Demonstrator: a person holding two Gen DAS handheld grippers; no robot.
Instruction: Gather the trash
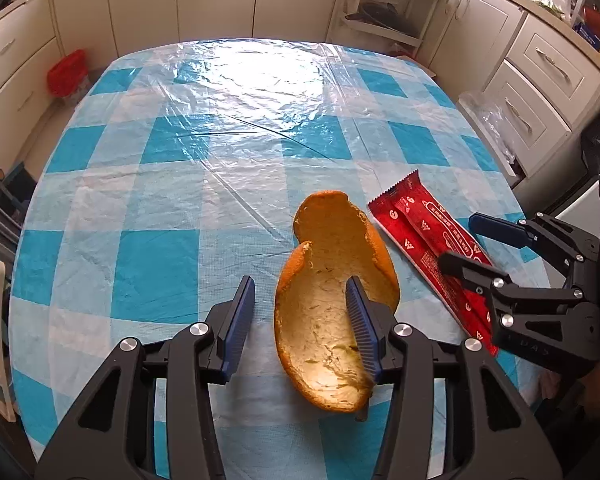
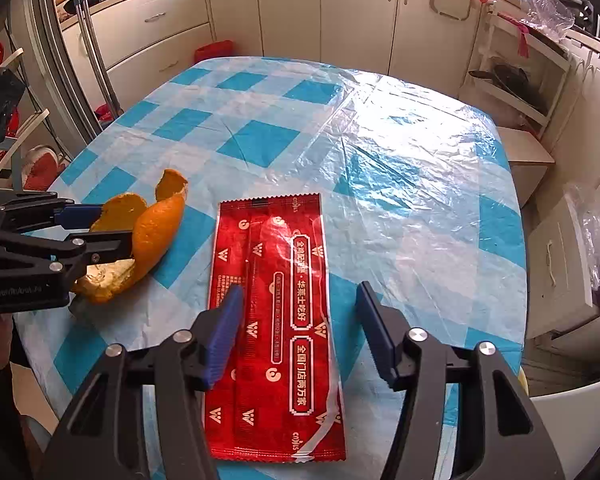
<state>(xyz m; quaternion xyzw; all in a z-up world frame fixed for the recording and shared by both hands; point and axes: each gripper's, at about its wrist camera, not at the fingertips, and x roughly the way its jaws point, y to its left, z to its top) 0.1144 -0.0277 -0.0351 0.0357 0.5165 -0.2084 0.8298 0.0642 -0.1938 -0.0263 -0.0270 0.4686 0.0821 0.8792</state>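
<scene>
A worktop (image 1: 148, 208) covered by a blue-and-white checked cloth under clear plastic film is seen from 2 wrist views. On it lie 2 pieces of trash: an orange peel (image 1: 332, 312) and, just to its right, a flat red wrapper (image 2: 276, 320) printed with white characters.

The left hand-held gripper (image 1: 302, 316) is held released over the near part of the peel. Its 2 blue pads (image 1: 240, 320) are parted; the left pad stands clear of the peel over the cloth, while the right pad lies against the pale inner side of the peel. The peel is not pinched between them. In the right wrist view the peel is seen curled, its orange outside facing the wrapper.

The right hand-held gripper (image 2: 300, 328) is likewise released. The wrapper lies flat on the cloth with its long side running away from the camera, and the parted pads are set on either side of it: the left pad over the wrapper's left edge, the right pad off its right edge above the cloth. Neither item is lifted.

Cream cabinets (image 2: 356, 12) are seen around the worktop.
</scene>
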